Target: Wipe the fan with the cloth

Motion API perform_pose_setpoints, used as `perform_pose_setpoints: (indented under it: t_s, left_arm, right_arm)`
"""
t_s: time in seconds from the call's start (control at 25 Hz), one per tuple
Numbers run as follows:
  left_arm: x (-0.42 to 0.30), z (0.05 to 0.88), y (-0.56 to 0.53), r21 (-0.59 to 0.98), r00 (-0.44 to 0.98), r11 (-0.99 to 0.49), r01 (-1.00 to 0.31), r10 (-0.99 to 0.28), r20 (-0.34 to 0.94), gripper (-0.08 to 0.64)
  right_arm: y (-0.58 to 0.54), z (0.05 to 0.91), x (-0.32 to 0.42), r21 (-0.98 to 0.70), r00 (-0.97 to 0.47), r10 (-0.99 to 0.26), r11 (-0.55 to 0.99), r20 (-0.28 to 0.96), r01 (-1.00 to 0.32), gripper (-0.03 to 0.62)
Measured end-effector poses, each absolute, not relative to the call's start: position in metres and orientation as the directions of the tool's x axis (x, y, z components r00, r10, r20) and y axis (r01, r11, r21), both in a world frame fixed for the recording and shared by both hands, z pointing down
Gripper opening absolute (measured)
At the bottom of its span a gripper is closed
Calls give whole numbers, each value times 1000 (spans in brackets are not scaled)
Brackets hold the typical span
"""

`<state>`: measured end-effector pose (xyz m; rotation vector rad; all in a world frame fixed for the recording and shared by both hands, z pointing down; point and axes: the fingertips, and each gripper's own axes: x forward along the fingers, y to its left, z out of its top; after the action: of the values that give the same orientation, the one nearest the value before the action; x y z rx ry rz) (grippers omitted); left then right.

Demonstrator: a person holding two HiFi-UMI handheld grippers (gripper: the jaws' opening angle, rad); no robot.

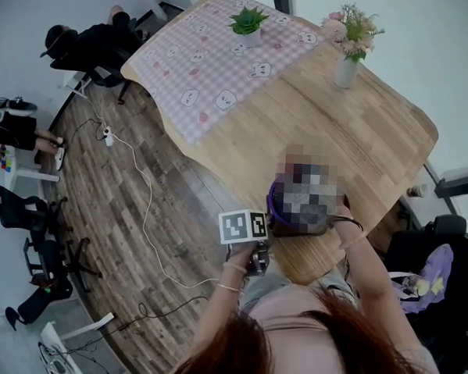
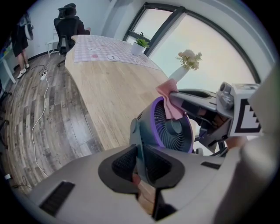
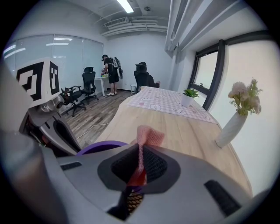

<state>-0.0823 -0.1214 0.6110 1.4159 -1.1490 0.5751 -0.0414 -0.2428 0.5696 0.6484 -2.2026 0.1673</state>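
At wooden table [image 1: 362,126]: left gripper [image 2: 139,162], jaws tight on fan [image 2: 173,127]; right gripper [image 3: 140,164], jaws tight on cloth [image 3: 147,138]

Office, open-plan, meeting area. Long wooden table [image 1: 362,126] on wood-plank floor [image 1: 115,215]. Black swivel chairs [image 3: 89,81] by white desks, far left. Glass partition wall [image 3: 39,50], left. Ceiling strip light [image 3: 126,5]. Tall dark-framed windows [image 3: 203,72], right. Power strip [image 1: 107,137] with white cable on the floor.
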Motion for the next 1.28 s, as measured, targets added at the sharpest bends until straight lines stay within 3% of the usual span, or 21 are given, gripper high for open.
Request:
perform_pose_setpoints:
  t_s: [1.28]
  left_arm:
    - [-89,611,-123,447,326,296,-844,-378,866,48]
  right_arm:
    - [-237,569,7,5,-511,-422,775,749,-632,23]
